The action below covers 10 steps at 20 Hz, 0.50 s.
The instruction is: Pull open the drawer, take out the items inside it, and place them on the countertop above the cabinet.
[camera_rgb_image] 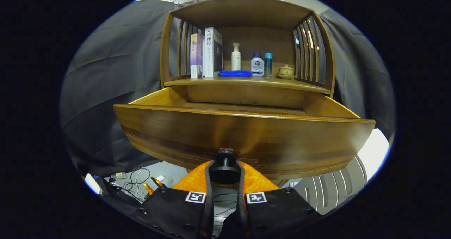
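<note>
Clamped narrow, gripper (pixel 225 172) fingers pressing either side of the round dark knob (pixel 224 160) between them. Just beyond, pulled out: glossy brown wooden drawer (pixel 243 133), curved front; above it, countertop (pixel 246 81) carrying books (pixel 206 53) and bottles (pixel 257 64)

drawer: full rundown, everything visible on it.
The drawer looks like glossy brown wood with horizontal grain. It is pulled well out below the cabinet's countertop, level. Front panel, both side walls, back wall and a strip of floor show; that strip looks bare. A dark round knob sits low on the front, with the tongs shut on it.
</note>
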{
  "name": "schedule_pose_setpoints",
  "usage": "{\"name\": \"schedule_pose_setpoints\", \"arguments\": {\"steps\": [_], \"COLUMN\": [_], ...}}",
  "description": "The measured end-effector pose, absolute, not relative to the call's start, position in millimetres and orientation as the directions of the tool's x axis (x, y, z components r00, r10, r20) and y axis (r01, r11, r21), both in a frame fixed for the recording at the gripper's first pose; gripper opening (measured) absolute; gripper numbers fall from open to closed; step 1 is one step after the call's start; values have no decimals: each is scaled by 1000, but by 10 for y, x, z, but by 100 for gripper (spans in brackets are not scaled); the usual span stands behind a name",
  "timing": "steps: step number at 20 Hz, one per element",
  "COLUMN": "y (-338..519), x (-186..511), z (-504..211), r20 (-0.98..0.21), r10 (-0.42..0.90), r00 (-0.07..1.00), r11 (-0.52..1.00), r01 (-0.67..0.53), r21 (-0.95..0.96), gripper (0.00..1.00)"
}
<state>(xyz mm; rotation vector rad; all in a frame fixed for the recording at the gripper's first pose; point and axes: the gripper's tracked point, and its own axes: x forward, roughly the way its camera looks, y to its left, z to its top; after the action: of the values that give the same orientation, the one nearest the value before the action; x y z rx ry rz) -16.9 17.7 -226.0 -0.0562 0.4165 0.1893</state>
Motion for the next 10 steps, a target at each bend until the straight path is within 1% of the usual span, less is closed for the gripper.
{"name": "schedule_pose_setpoints", "arguments": {"steps": [1,4,7,9,10], "y": [191,93,10,-59,-59], "x": [-186,-278,-407,-459,-479], "z": [-2270,-2259,-2264,-2165,-2081], "r20": [-423,-450,-495,-497,-488], "r10": [184,171,188,184,191], "r00": [887,877,848,848,852], "r11": [979,983,980,983,982], "r01": [-204,-181,-197,-170,-164], "r21": [-2,22,33,73,97], "gripper": [31,56,82,99,98]}}
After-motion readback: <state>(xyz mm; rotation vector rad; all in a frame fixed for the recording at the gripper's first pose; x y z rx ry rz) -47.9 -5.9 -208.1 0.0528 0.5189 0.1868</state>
